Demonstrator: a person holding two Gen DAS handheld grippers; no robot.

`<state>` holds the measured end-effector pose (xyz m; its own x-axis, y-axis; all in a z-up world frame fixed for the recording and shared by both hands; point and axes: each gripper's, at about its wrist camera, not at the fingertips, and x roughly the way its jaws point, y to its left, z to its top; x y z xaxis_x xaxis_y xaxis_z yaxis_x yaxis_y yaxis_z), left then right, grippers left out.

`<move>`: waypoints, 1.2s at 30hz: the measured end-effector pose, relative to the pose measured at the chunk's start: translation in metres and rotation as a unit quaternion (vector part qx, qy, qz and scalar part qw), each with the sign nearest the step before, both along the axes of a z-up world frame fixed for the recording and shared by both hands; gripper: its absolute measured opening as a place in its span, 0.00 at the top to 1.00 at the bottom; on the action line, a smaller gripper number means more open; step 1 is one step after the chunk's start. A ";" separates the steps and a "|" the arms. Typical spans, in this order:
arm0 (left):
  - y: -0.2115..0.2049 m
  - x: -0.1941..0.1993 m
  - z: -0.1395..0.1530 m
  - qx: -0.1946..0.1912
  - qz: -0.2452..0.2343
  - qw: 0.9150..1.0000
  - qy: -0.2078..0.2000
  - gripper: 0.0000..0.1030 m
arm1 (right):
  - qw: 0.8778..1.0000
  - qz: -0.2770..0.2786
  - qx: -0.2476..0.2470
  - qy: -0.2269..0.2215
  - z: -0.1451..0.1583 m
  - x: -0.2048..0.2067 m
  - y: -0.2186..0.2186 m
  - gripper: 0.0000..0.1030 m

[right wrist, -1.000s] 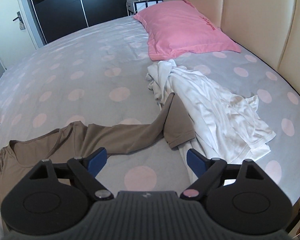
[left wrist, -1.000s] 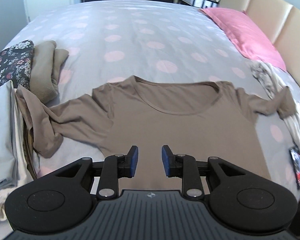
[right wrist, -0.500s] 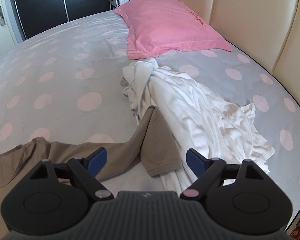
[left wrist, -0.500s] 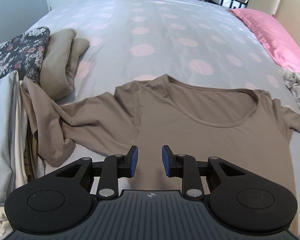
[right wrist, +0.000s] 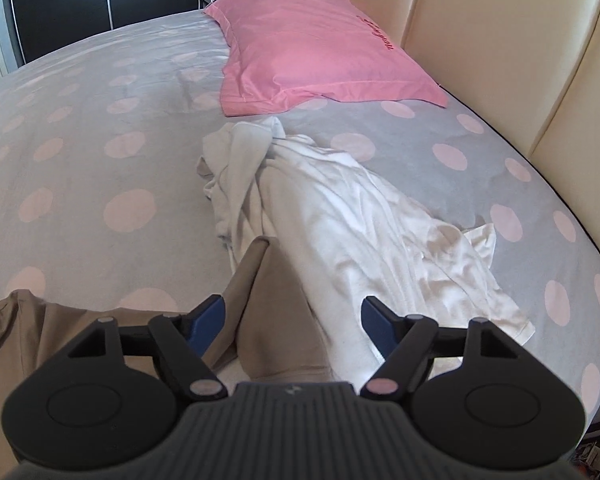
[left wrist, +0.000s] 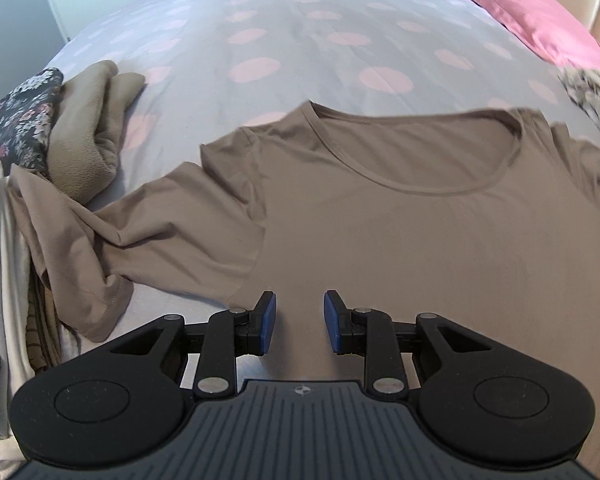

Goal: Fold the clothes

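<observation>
light: soft, even daylight; shadows: faint; blur: slight at right edge; distortion: strong fisheye, dark corners

The t-shirt (left wrist: 440,220) lies spread flat on the bed (left wrist: 260,32), neckline toward the far side. Its left sleeve runs out to a stack of folded clothes (left wrist: 4,240) at the left edge. Its right sleeve (right wrist: 276,312) rests against a crumpled garment (right wrist: 340,220), with the pillow (right wrist: 316,64) behind by the headboard (right wrist: 500,60).
</observation>
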<state>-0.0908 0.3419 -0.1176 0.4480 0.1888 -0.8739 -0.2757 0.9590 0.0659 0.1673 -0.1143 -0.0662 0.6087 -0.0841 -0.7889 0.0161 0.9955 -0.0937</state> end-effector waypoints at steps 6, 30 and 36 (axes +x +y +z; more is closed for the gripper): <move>0.001 0.000 -0.005 -0.003 0.004 1.000 0.008 0.76 | 1.000 -0.008 -0.017 0.002 -0.008 0.004 -0.003 0.36; -0.011 -0.002 0.000 0.014 -0.011 1.000 0.003 0.76 | 1.000 -0.016 0.020 -0.011 -0.004 -0.002 0.003 0.99; -0.013 -0.003 0.002 0.012 -0.017 1.000 -0.003 0.76 | 0.998 0.034 -0.044 -0.030 -0.003 -0.015 0.031 0.71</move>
